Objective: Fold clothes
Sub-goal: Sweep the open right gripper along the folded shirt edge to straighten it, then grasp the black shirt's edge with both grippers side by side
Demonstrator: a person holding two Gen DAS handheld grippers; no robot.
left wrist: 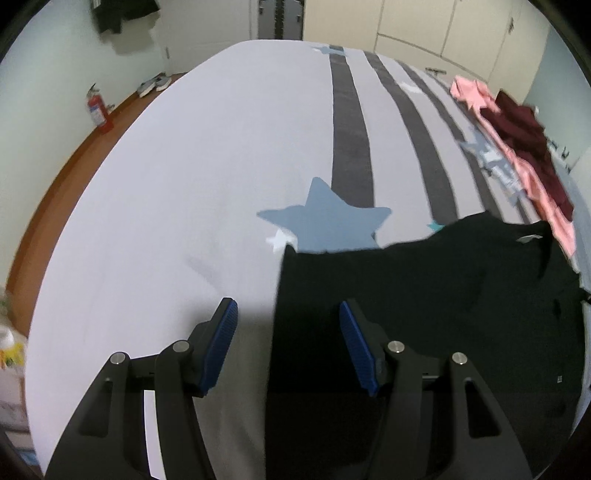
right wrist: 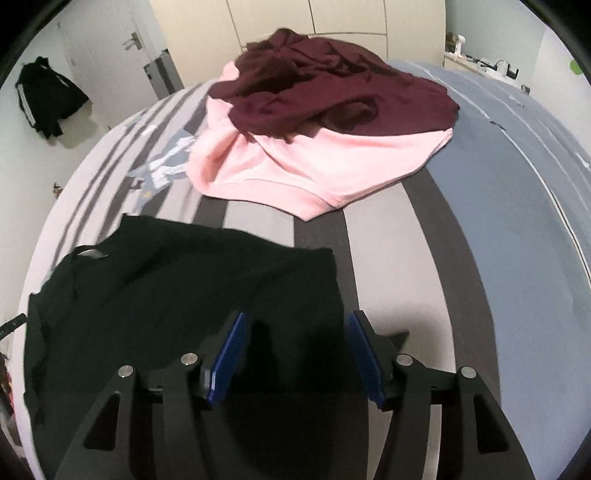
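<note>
A black garment (left wrist: 443,295) lies spread flat on the bed, its neck label showing at the far edge. In the left wrist view its left edge runs between the blue pads of my left gripper (left wrist: 288,314), which hovers open over it with nothing pinched. My right gripper (right wrist: 297,325) stands open above the right edge of the same black garment (right wrist: 166,288); its pads are apart and grip nothing. A pile of a maroon garment (right wrist: 332,92) on top of a pink one (right wrist: 314,170) sits farther back on the bed.
The bed cover (left wrist: 184,184) is pale grey with dark stripes and a blue star (left wrist: 325,221). A light blue patterned cloth (right wrist: 166,162) lies beside the pink one. A fire extinguisher (left wrist: 98,110) and shoes (left wrist: 153,85) stand on the floor at left. Wardrobe doors (right wrist: 332,18) line the back wall.
</note>
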